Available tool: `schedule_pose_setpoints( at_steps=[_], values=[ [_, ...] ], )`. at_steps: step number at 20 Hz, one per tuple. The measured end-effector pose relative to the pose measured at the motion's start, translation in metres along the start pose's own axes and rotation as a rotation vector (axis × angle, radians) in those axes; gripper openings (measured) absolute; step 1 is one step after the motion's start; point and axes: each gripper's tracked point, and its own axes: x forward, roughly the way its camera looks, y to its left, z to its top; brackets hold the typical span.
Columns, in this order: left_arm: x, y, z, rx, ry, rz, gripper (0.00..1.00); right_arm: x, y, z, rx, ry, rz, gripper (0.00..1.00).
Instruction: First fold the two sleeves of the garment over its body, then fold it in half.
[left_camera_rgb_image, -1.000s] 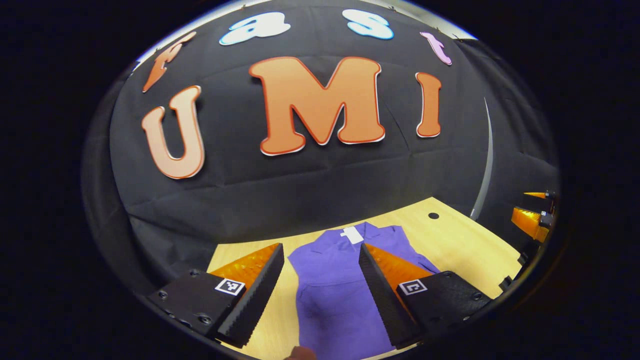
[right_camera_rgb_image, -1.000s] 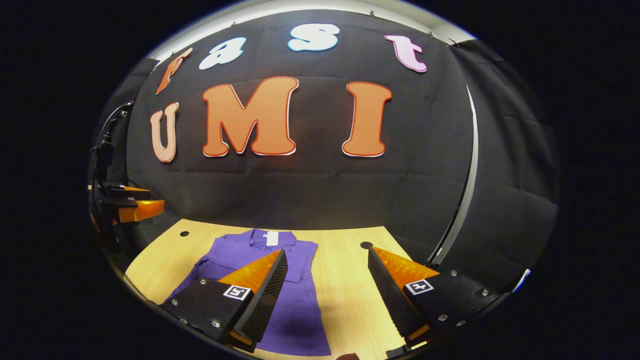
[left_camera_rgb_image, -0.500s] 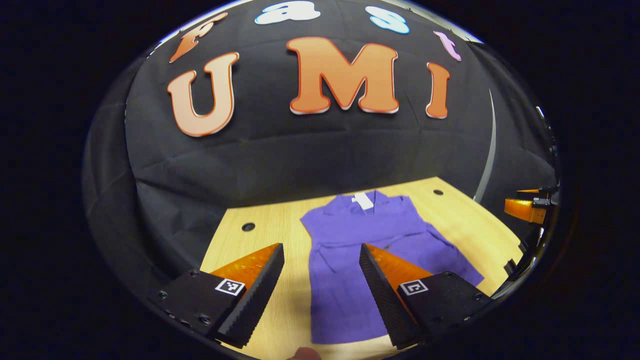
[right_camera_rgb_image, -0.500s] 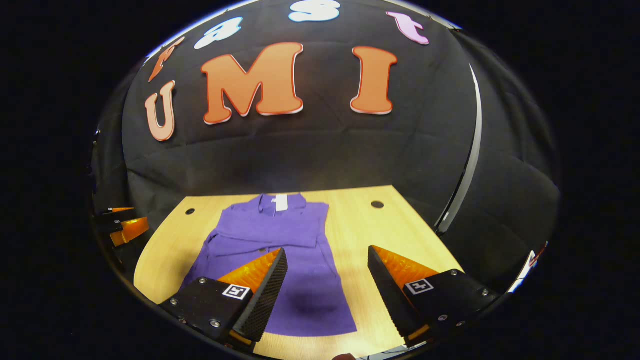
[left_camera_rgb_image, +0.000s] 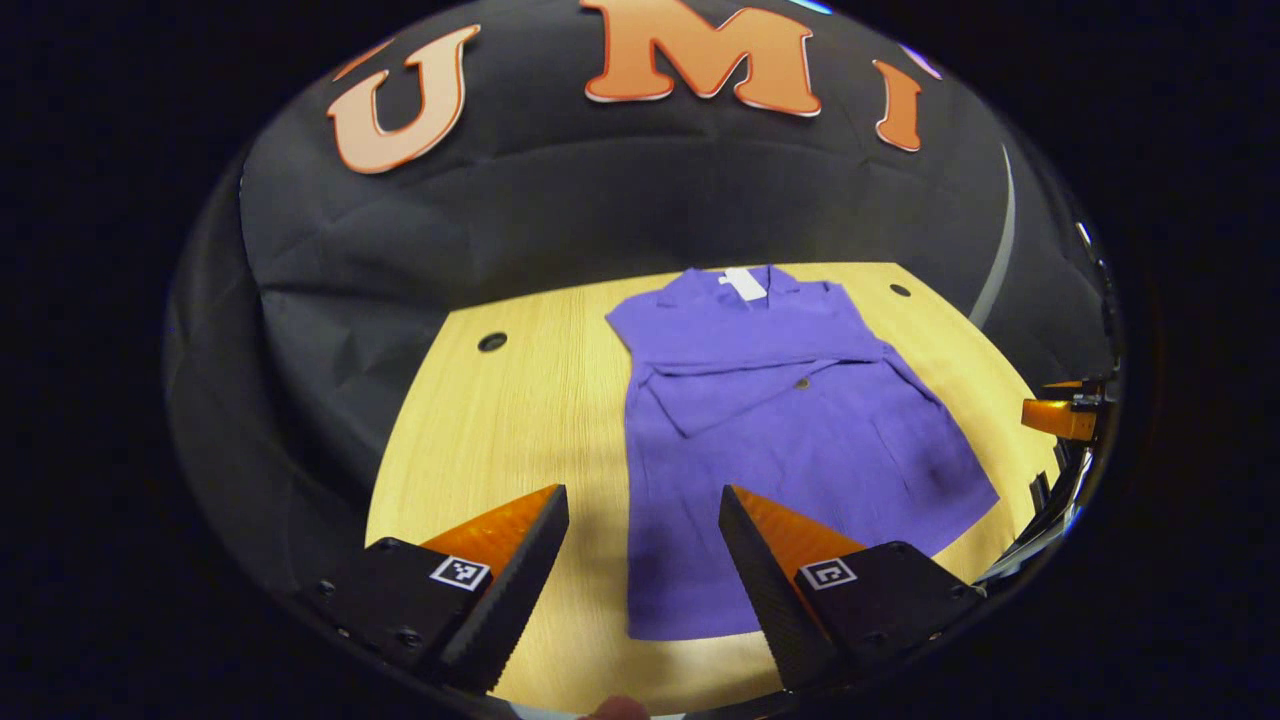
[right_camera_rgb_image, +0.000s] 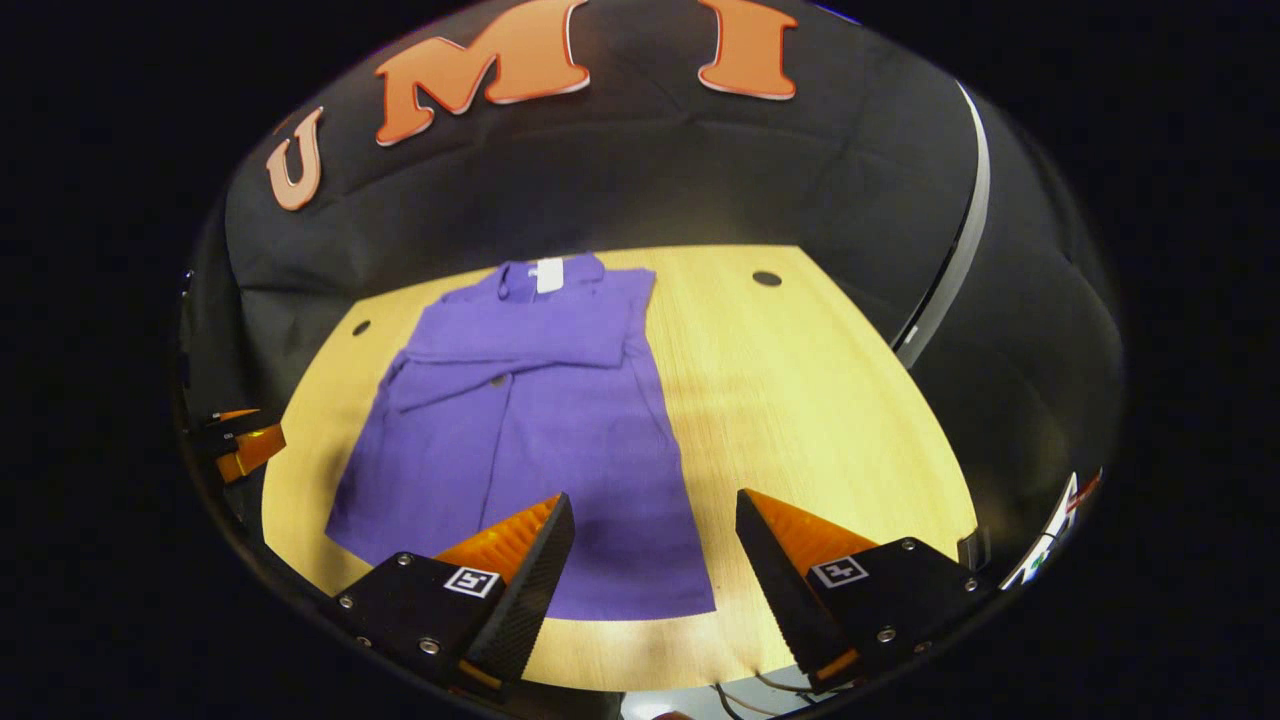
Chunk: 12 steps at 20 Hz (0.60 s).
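A purple garment (left_camera_rgb_image: 780, 440) (right_camera_rgb_image: 530, 420) lies flat on the wooden table, collar and white label (left_camera_rgb_image: 745, 283) (right_camera_rgb_image: 550, 274) at the far side. Both sleeves lie folded across its chest. In the left gripper view my left gripper (left_camera_rgb_image: 642, 510) hangs open above the hem's left corner, nothing between its fingers. In the right gripper view my right gripper (right_camera_rgb_image: 655, 515) hangs open above the hem's right corner, holding nothing. The right gripper also shows at the right edge of the left gripper view (left_camera_rgb_image: 1060, 412), and the left gripper at the left edge of the right gripper view (right_camera_rgb_image: 240, 445).
The wooden table (left_camera_rgb_image: 510, 430) (right_camera_rgb_image: 800, 400) has round holes near its far corners (left_camera_rgb_image: 492, 341) (right_camera_rgb_image: 767, 278). Black cloth walls close it in at the back and sides. A pale vertical strip (right_camera_rgb_image: 950, 240) runs down the right wall. Cables (right_camera_rgb_image: 760, 685) hang below the near table edge.
Both cameras have tilted down and the garment now shows whole, hem included. Both grippers stayed open. The garment has not moved.
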Motion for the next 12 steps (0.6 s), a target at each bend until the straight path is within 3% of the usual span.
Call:
schedule_pose_setpoints(
  at_steps=[4,12],
  values=[
    [0.017,-0.003,-0.038,-0.058,0.135,0.013,0.97,0.023,-0.004,-0.039,0.018,0.163,0.038,0.98],
    [0.036,-0.020,-0.095,-0.130,0.415,0.029,0.96,0.044,-0.007,-0.097,0.032,0.436,0.039,0.97]
  ],
)
